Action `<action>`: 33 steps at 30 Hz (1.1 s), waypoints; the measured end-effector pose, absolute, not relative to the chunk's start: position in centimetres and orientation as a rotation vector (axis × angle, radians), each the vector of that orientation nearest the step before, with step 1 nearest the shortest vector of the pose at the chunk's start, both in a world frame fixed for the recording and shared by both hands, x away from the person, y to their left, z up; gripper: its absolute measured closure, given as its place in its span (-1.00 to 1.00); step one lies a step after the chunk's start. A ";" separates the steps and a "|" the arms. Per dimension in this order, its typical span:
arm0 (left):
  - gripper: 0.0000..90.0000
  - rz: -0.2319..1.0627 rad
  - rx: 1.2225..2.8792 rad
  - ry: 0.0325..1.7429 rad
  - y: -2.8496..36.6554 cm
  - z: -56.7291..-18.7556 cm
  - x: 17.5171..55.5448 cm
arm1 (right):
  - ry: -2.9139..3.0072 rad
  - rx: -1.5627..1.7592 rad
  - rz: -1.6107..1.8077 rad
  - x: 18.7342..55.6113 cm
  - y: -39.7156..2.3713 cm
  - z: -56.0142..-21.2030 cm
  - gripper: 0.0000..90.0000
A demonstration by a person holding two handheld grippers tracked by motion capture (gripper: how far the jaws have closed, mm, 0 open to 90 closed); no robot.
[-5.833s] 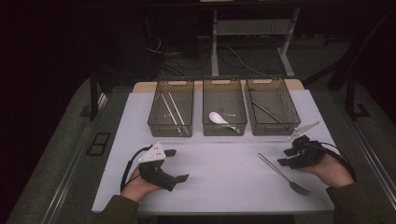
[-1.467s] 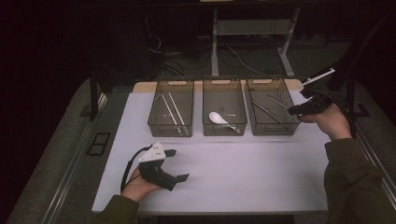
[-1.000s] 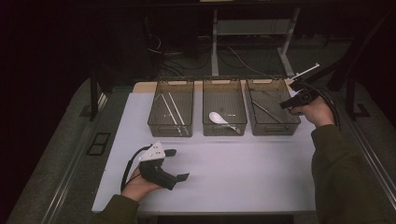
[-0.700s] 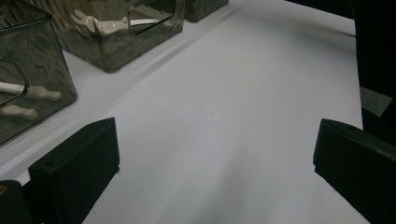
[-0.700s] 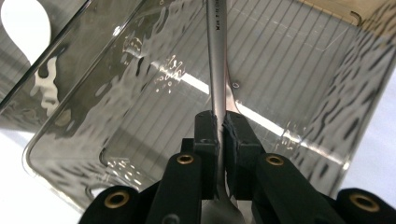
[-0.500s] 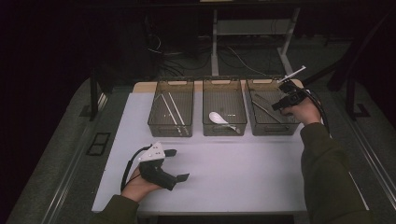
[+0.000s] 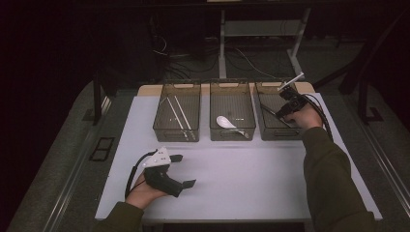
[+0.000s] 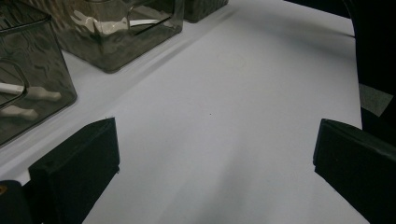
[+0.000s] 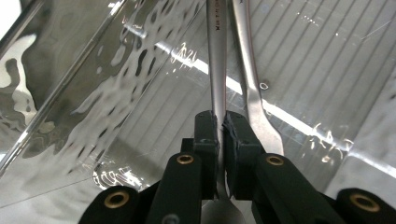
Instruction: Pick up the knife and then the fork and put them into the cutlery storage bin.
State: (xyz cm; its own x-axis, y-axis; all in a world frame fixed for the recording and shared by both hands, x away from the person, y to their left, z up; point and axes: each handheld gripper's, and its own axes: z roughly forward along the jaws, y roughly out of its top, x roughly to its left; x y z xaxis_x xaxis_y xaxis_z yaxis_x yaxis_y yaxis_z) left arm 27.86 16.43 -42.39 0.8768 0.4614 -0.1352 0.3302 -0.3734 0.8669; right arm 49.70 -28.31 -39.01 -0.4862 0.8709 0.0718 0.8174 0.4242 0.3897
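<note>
My right gripper [image 7: 280, 112] hangs over the right-hand clear bin [image 7: 276, 136], tilted down into it. It is shut on the handle of a metal utensil [image 9: 217, 70], which points down at the bin floor. The utensil's other end [image 7: 293, 79] sticks up behind the hand. A second metal utensil [image 9: 252, 98] lies in that bin just right of the held one. My left gripper [image 7: 185, 170] rests on the white table near the front left. Its jaws stand wide open [image 8: 212, 158] with nothing between them.
Three clear bins stand in a row at the back of the white tabletop [image 7: 251, 174]. The left bin [image 7: 176, 136] holds pale chopsticks [image 7: 175, 114]. The middle bin [image 7: 232, 136] holds a white spoon [image 7: 223, 121]. Dark floor and cables lie beyond the table.
My right hand has moved left and down with the utensil, from beside the right bin to over it. The left hand has stayed put.
</note>
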 end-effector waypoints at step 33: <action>-1.00 0.160 1.996 0.580 16.4 -42.4 27.8 | 2.422 1.586 0.868 49.1 -30.0 -37.8 -0.06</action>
State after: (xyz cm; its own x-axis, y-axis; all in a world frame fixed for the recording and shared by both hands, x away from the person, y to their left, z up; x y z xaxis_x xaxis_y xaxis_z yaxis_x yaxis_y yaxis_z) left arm 27.79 16.38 -42.41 0.8759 0.4639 -0.1329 0.3306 -0.3761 0.8656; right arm 49.09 -29.99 -37.78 -0.4440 0.8723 0.2049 0.8038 0.2867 0.5212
